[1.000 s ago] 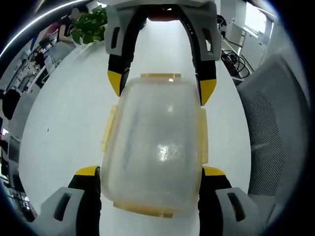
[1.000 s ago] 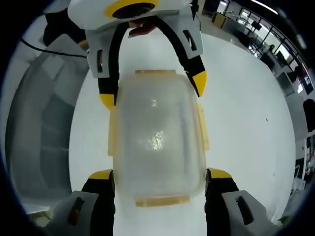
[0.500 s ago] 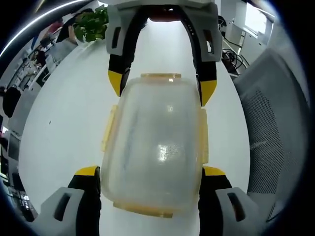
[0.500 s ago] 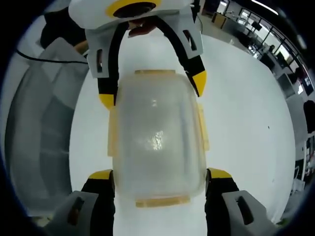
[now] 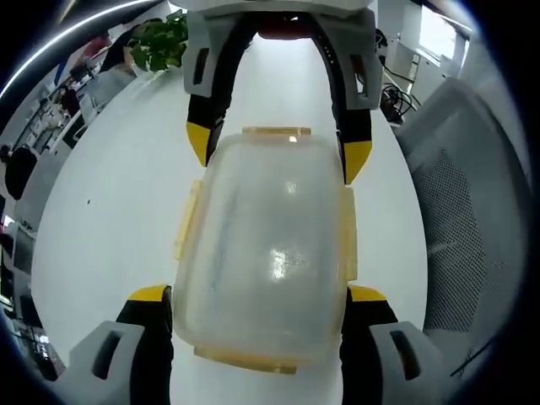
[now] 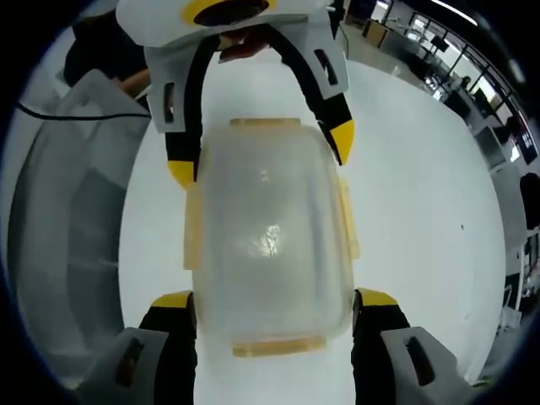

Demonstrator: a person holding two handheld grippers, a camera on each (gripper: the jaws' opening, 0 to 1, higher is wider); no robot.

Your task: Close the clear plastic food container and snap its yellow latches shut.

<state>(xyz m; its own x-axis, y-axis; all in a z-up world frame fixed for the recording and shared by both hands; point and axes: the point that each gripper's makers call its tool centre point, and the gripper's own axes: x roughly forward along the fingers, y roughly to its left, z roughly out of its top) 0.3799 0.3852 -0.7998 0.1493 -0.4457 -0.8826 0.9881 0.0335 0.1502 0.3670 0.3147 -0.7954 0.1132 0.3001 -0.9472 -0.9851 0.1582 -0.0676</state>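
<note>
Being held unchanged: container (image 5: 266,249) is being clamped end-to-end by left gripper (image 5: 257,295) and right gripper (image 6: 274,299); latches (image 5: 348,232) aren't being pressed, so no progress.

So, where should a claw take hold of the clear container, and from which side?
Grip the clear container across its narrow width, over the two long sides, coming in from a short end. That is how the left claw and right claw straddle it now, one from each end. The yellow latches sit along the edges, so a grip probably should leave them free.
</note>
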